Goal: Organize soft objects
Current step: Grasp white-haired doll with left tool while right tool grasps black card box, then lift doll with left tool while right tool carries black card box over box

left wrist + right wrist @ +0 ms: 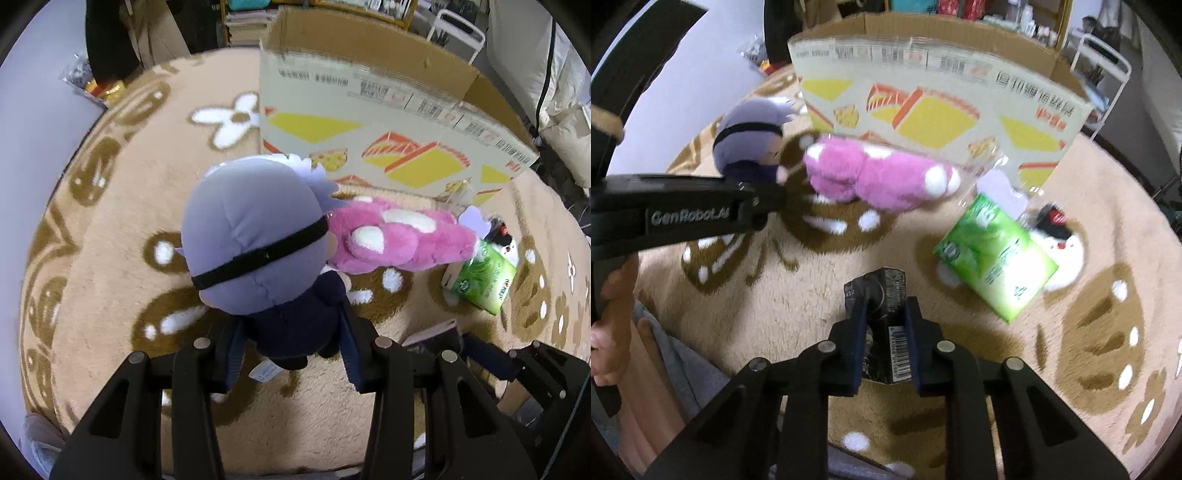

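Doll [255, 240] upright in left hand-held gripper [291, 350], head toward box [369, 122]

You have a beige rug [122, 229] with brown and white flower shapes covering the floor. At the far side a cardboard box [369, 122], printed with yellow and orange graphics, stands open. Far left, a shiny gold item [110, 90] sits off the rug. Far right, a white metal frame [460, 33] stands behind the box.

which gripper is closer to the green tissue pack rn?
Right. The right gripper, shut on a black packet, sits just short of the green tissue pack. The left gripper holds the purple-haired doll, beyond the pink plush.
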Tool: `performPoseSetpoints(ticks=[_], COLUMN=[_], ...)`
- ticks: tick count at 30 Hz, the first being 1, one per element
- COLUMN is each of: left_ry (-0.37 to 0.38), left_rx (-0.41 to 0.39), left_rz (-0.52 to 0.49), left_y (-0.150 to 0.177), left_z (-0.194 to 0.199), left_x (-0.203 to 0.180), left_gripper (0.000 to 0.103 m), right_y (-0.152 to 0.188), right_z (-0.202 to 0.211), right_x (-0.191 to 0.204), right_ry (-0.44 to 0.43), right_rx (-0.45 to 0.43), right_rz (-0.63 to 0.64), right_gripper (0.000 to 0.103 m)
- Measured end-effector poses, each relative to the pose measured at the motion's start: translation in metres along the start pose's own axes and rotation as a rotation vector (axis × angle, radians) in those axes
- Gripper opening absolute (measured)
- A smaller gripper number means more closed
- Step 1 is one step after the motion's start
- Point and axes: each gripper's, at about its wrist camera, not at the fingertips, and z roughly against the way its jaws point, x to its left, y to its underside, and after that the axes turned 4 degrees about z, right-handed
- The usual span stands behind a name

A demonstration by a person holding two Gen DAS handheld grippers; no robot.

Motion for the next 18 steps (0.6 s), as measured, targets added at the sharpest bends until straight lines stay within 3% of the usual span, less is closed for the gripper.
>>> performPoseSetpoints(ticks=[8,14,18], left_ry=[-0.027,-0.093,-0.093], left_rx=[-0.155,-0.359,-0.475], left_rz=[0.011,0.027,0.027], left_y=[0.007,0.002,0.003], left_z=[0.045,0.073,0.094], left_x=[-0.008,-0.001,-0.002], left_gripper=[0.043,0.043,0.043], right_y=[-0.002,-0.005,-0.008], right_z=[0.039,0.059,0.065], right_x=[-0.009,-0.013,-0.017], right_ry=[0.069,0.109,0.115], right_rx=[-0.182,-0.298,-0.348], right_rz=[-0.039,-0.068,-0.079], right_gripper=[0.02,0.02,0.02])
